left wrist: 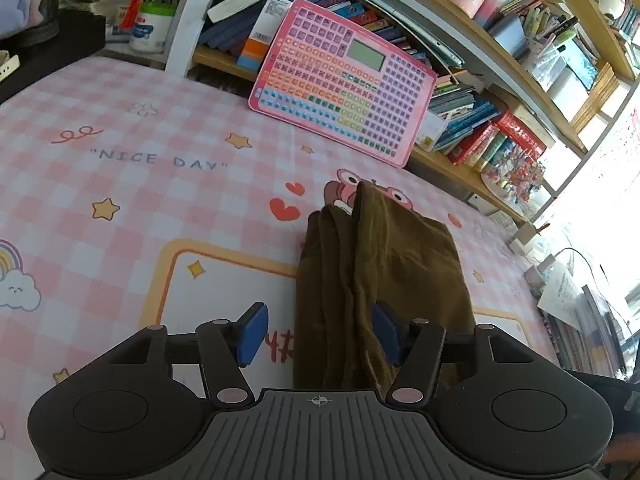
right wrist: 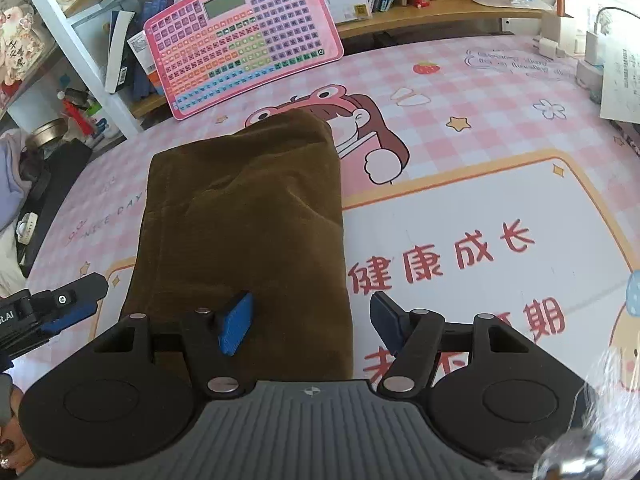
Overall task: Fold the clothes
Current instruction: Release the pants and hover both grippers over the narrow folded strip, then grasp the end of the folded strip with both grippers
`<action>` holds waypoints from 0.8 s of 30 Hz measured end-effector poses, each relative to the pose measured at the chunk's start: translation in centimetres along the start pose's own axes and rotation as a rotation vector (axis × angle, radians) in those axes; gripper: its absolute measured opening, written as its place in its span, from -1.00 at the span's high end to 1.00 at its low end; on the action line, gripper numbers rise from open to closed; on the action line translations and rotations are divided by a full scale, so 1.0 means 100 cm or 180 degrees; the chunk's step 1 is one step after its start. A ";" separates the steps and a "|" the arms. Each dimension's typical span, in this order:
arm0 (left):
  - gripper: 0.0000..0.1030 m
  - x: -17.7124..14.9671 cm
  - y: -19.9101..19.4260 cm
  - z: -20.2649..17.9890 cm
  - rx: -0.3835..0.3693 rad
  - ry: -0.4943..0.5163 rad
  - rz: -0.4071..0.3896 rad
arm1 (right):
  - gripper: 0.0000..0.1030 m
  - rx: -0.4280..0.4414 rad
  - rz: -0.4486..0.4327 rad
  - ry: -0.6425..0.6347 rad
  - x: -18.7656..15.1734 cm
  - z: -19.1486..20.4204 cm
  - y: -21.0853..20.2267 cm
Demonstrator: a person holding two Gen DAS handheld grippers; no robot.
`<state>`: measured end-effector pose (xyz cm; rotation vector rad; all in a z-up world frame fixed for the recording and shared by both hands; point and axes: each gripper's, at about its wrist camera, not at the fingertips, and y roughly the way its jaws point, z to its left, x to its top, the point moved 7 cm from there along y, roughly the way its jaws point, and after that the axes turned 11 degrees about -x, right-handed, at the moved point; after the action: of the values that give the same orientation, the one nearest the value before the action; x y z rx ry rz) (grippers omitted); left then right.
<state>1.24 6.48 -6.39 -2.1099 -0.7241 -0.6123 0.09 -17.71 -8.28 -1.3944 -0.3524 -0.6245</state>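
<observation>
A brown garment [left wrist: 380, 280] lies folded into a long rectangle on the pink checked desk mat [left wrist: 120, 200]. My left gripper [left wrist: 320, 334] is open just above the garment's near left edge. Its right blue pad hangs over the cloth and its left pad over the mat, and neither presses on the fabric. In the right wrist view the garment [right wrist: 244, 220] runs away from me. My right gripper [right wrist: 310, 322] is open over its near right edge, holding nothing. The left gripper's finger [right wrist: 68, 308] shows at that view's left edge.
A pink toy keyboard board [right wrist: 240, 36] leans against the bookshelf [left wrist: 500, 128] behind the garment. Chargers and papers [right wrist: 616, 76] sit at the mat's far right. A black bag and jars [left wrist: 152, 28] crowd the far left. A hand [right wrist: 12, 448] shows at the lower left.
</observation>
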 end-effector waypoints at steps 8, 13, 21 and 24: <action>-0.29 -0.017 -0.002 -0.008 0.0010 0.0048 0.0132 | -0.21 0.0010 -0.0072 -0.0175 -0.011 0.004 -0.016; -0.55 -0.024 0.005 -0.008 -0.0002 0.0071 0.0223 | -0.22 0.0140 0.0032 -0.0042 -0.013 -0.003 -0.010; -0.58 -0.012 0.042 0.002 -0.0164 -0.0112 0.0464 | -0.22 0.0610 0.0522 0.0585 -0.003 -0.010 0.020; -0.54 -0.012 0.053 0.001 -0.0286 -0.0241 0.0528 | -0.18 0.0716 0.0590 0.0750 0.003 -0.011 0.026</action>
<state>3.98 3.51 -10.11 -2.2597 -0.5646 -0.4845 1.77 -18.71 -10.40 -1.1099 -0.0995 -0.5702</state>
